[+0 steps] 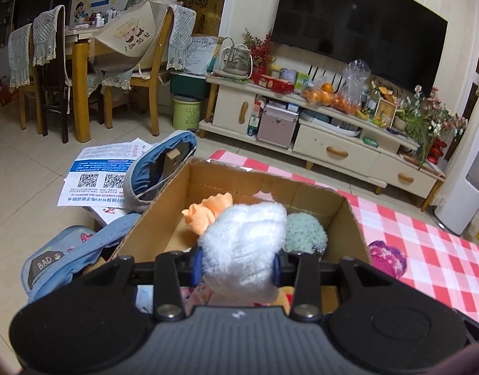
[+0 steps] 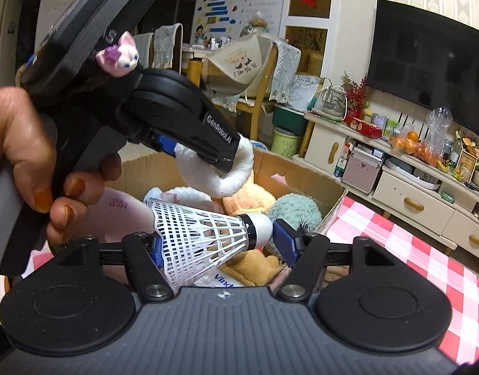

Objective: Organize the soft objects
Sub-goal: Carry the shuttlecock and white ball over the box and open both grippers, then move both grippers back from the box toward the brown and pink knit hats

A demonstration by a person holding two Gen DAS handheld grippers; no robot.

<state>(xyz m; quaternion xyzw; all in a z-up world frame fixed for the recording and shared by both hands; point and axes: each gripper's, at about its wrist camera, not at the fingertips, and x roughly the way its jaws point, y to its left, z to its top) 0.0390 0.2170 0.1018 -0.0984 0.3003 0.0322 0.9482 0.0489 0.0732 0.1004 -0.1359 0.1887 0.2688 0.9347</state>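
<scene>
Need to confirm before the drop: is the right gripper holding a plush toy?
No, the right gripper holds a white plastic shuttlecock crosswise between its fingers, above the cardboard box.

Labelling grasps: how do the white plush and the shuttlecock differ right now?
1. The white plush is fluffy and solid-looking; the shuttlecock is a stiff open mesh with a smooth cork.
2. The left gripper squeezes the plush; the shuttlecock lies crosswise in the right gripper, skirt at one blue pad, cork by the other.
3. The plush hangs over the box; the shuttlecock sits nearer the camera.
Both are white.
</scene>
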